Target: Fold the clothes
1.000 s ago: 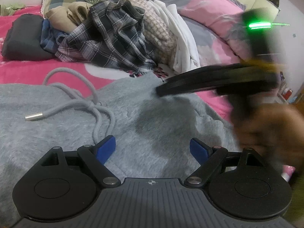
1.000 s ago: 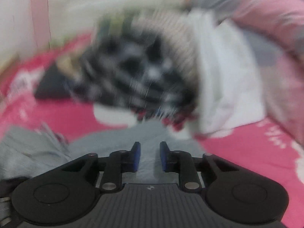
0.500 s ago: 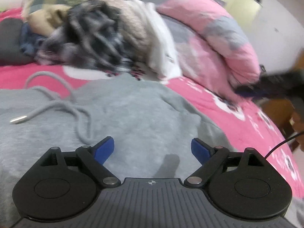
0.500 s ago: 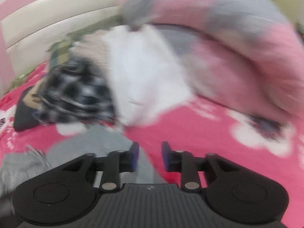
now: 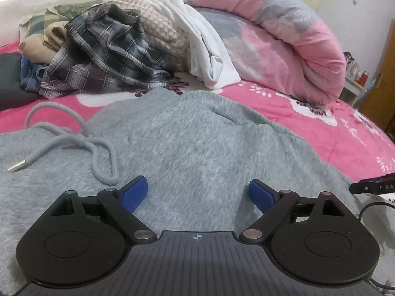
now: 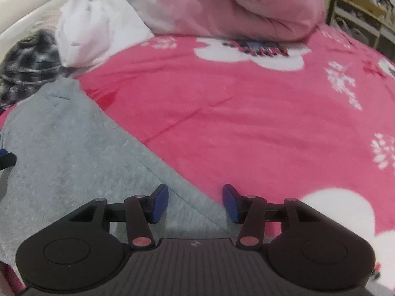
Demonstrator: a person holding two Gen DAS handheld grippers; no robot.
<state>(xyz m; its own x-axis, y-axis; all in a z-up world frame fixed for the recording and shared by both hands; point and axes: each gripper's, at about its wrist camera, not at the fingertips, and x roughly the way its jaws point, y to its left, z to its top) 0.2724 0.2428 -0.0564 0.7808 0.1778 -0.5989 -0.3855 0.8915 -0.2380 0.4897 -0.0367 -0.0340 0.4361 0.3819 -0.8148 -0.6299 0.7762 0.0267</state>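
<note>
The grey garment [image 5: 197,143] is spread, not yet folded (a pile [image 5: 118,49] waits beyond); both grippers, left gripper [image 5: 197,192] and right gripper [image 6: 195,203], are released over it.

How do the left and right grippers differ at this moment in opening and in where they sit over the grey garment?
The left gripper is spread wide; the right gripper is open too, but less so. The left gripper sits over the middle of the grey garment, near its drawstring; the right gripper straddles the garment's edge, with the pink bedspread beyond its right finger. Both are empty, with blue-padded fingers.
</note>
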